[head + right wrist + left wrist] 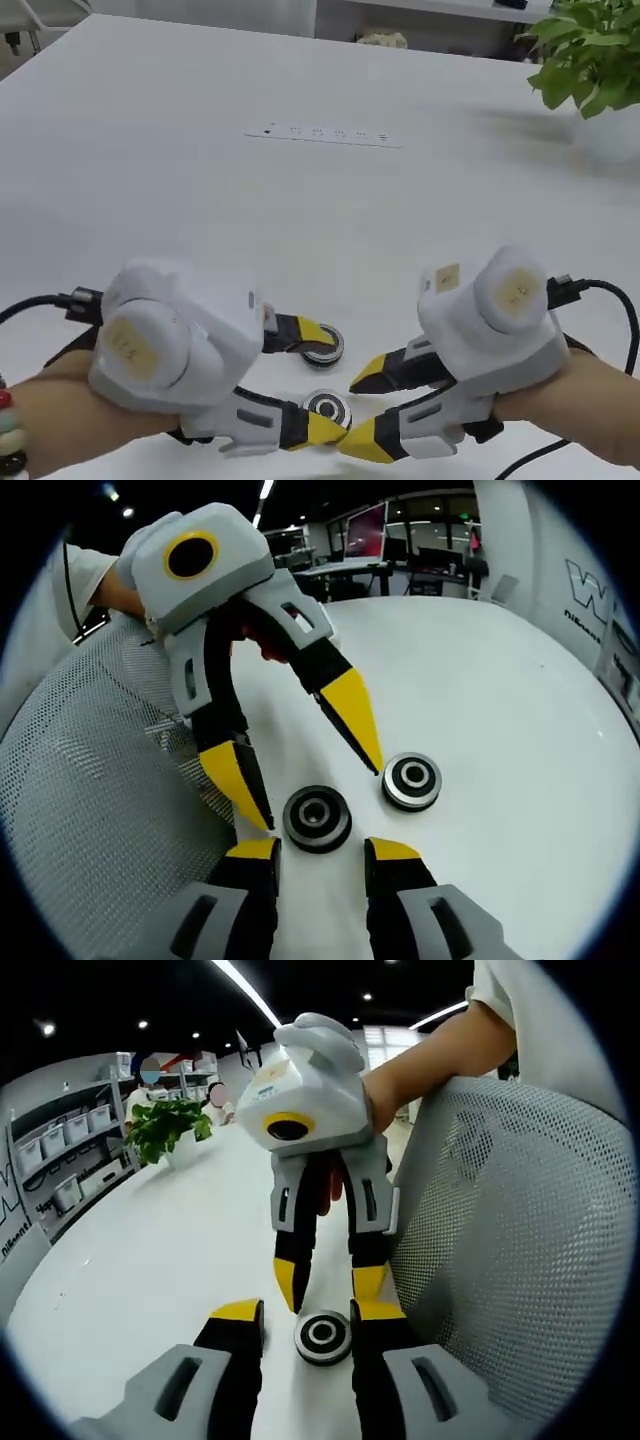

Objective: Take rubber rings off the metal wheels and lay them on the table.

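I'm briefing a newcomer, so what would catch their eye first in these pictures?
The left gripper and right gripper, white with yellow jaw tips, face each other tip to tip low in the head view, both open. One metal wheel lies on the white table between the left gripper's jaws; a second wheel sits beyond it.

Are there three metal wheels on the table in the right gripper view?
No, two lie on the table: a near wheel ahead of the right gripper and a far wheel beyond it.
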Action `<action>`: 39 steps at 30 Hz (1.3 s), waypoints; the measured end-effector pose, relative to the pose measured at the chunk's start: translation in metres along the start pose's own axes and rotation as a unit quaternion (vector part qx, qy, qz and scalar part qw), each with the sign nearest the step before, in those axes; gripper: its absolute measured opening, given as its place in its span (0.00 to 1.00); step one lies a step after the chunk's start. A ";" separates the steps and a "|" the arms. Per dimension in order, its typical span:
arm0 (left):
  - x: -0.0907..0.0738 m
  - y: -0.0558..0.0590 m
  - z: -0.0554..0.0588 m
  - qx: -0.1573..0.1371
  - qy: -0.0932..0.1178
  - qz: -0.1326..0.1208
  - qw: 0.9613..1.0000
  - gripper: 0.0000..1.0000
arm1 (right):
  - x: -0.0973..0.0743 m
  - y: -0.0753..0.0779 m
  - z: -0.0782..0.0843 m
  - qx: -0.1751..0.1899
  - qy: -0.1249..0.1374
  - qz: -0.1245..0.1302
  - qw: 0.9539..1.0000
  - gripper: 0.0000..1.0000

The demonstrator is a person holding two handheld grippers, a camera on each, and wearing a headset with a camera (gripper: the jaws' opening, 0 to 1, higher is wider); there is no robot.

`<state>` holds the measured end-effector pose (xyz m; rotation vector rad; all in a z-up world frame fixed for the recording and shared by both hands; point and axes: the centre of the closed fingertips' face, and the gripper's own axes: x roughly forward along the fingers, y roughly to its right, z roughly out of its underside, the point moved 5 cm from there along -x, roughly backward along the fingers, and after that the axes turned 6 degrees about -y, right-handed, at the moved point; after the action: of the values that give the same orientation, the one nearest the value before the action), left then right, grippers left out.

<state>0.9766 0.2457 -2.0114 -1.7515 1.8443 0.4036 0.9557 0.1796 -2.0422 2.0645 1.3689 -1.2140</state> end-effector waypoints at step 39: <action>0.010 0.010 0.023 -0.026 0.029 0.029 0.999 0.07 | 0.003 -0.003 -0.002 -0.040 0.002 0.006 0.999 0.20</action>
<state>0.9708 0.2517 -2.0370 -1.7654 1.9458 0.4312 0.9540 0.1837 -2.0430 2.0177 1.3829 -1.1316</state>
